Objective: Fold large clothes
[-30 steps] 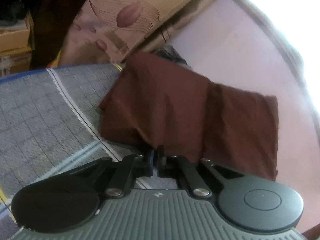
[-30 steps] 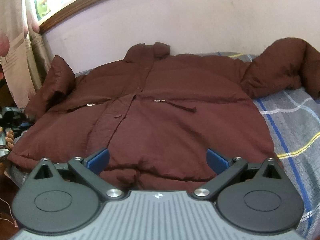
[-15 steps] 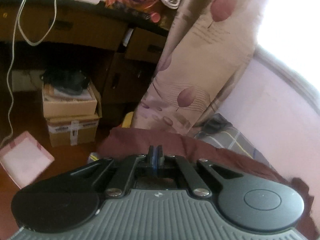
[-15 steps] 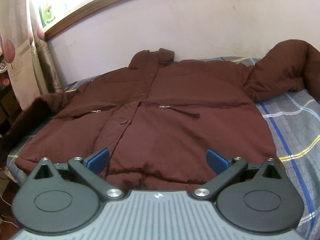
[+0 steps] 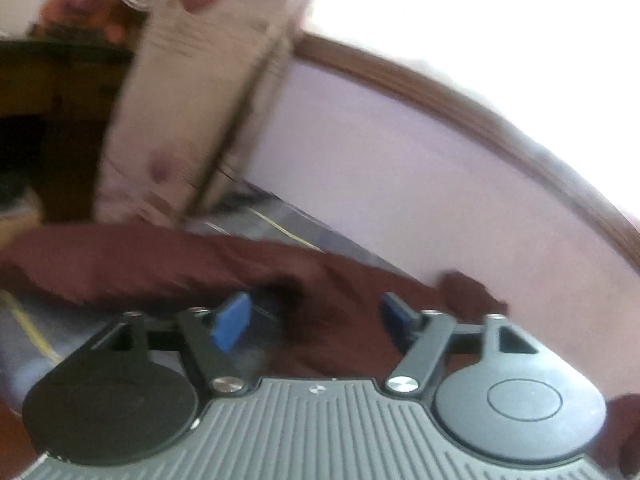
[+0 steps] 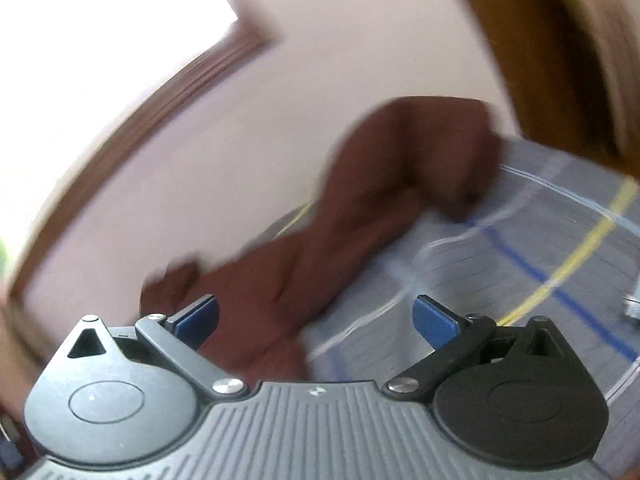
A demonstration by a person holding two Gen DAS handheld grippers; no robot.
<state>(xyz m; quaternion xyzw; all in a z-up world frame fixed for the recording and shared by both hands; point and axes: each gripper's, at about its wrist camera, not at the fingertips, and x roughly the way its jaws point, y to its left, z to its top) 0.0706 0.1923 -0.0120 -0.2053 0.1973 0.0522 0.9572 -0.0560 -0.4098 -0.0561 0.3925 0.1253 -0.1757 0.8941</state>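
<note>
- Left wrist: my left gripper [image 5: 314, 316] has just been opening, nothing pinched; the brown coat [image 5: 160, 264] lies on the bed [image 5: 280, 224], sleeve running toward 9 o'clock.
- Right wrist: right gripper [image 6: 316, 320] gapes empty; the blurred sleeve, probably nearer this hand, stretches toward 1 o'clock.

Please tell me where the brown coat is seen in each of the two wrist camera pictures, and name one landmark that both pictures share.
Left wrist: the brown coat lies in a blurred band across the lower middle, just above the gripper.
Right wrist: it runs from lower centre up to upper right, on the checked bedsheet.
Shared landmark: the brown wooden window frame on the pale wall.
</note>
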